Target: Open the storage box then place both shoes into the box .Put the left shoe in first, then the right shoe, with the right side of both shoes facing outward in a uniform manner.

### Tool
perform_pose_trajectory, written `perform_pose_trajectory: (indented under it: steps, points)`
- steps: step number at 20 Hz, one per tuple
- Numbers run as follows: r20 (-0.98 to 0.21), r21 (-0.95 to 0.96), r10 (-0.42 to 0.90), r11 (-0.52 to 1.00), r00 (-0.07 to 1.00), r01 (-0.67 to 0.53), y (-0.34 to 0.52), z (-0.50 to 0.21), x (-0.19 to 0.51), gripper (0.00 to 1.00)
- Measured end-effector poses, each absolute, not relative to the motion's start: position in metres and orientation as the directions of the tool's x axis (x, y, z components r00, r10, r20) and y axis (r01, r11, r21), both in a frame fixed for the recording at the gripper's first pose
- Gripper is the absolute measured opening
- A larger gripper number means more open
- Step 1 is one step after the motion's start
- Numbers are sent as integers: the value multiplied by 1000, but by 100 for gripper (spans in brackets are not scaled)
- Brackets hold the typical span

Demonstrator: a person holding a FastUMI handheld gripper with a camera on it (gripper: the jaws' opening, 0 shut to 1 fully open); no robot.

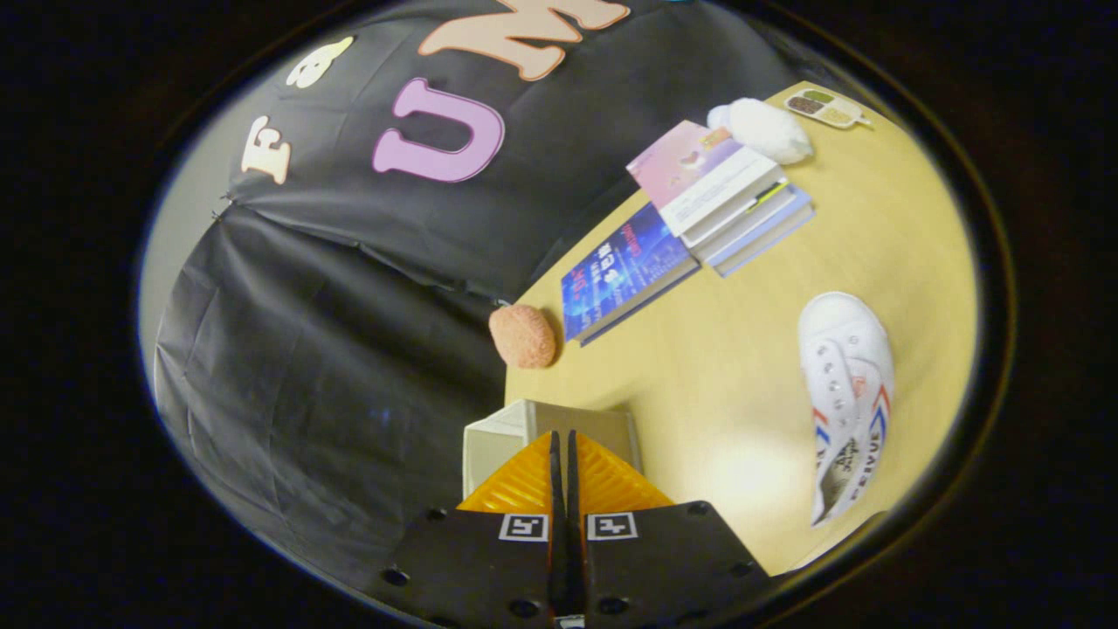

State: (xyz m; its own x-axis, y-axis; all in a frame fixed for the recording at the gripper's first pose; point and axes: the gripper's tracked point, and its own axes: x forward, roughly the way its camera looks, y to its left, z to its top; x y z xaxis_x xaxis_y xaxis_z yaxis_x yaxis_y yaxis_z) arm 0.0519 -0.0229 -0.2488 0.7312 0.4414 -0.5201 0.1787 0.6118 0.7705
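My gripper [560, 437] is shut, its two orange fingers [524, 485] pressed together with only a thin dark slit between them. Their tips overlap the near top edge of the storage box [502, 437], a small beige and brown box at the table's edge. I cannot tell whether a thin edge of the box is pinched in the slit. A white canvas shoe [845, 384] with red and blue stripes lies on the yellow table [725, 367], well off to the right of the fingers and apart from the box.
A pink knobbly ball [522, 335] sits at the table edge just beyond the box. Farther off lie a blue book [624, 266], a stack of books [725, 196], a white plush [769, 129] and a small snack tray [825, 107]. The black cloth wall hangs to the left.
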Motion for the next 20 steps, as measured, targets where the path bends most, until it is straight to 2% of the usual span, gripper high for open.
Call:
perform_pose_trajectory:
  steps: [10, 13, 15, 20]
  points:
    - [-660, 697, 296, 586, 691, 414, -122, -332, 8, 2]
    - [-710, 646, 252, 606, 658, 464, -143, -352, -10, 6]
    - [-741, 610, 223, 617, 633, 497, -154, -365, -18, 18]
    - [-789, 538, 161, 646, 592, 542, -168, -383, -33, 31]
